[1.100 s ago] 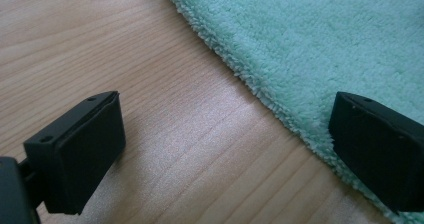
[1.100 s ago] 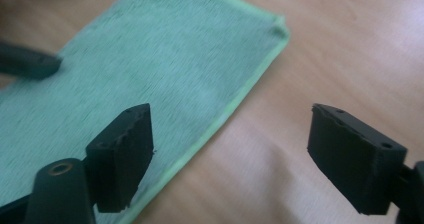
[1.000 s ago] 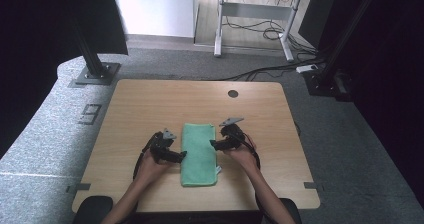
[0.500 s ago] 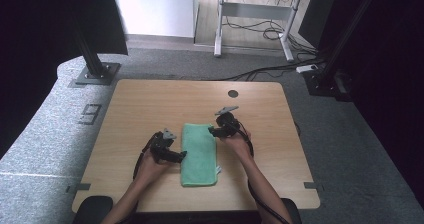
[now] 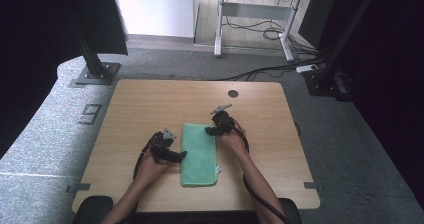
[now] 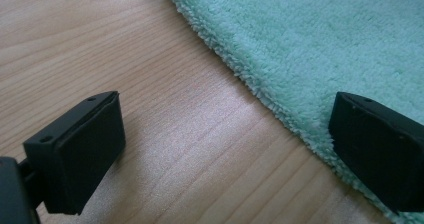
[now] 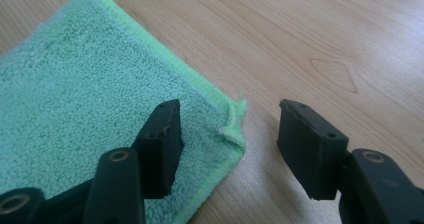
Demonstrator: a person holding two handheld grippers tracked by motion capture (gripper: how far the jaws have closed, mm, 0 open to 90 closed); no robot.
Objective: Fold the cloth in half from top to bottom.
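Note:
A folded green towel (image 5: 199,154) lies on the wooden table (image 5: 150,104), long side running away from me. My left gripper (image 5: 179,156) rests at the towel's left edge, open; in the left gripper view (image 6: 227,149) one jaw is over bare wood and the other over the towel (image 6: 325,44). My right gripper (image 5: 210,131) is at the towel's far right corner. Its jaws have just been opening. In the right gripper view (image 7: 232,129) they straddle that corner of the towel (image 7: 90,109) without pressing on it.
A round cable hole (image 5: 233,93) sits near the table's far edge. Black frame posts (image 5: 95,59) stand on the grey carpet at the far left and at the far right (image 5: 325,79). A desk frame with cables (image 5: 255,29) is behind.
My right gripper has moved away from me along the towel's right edge to its far corner. The left gripper and the towel have stayed put.

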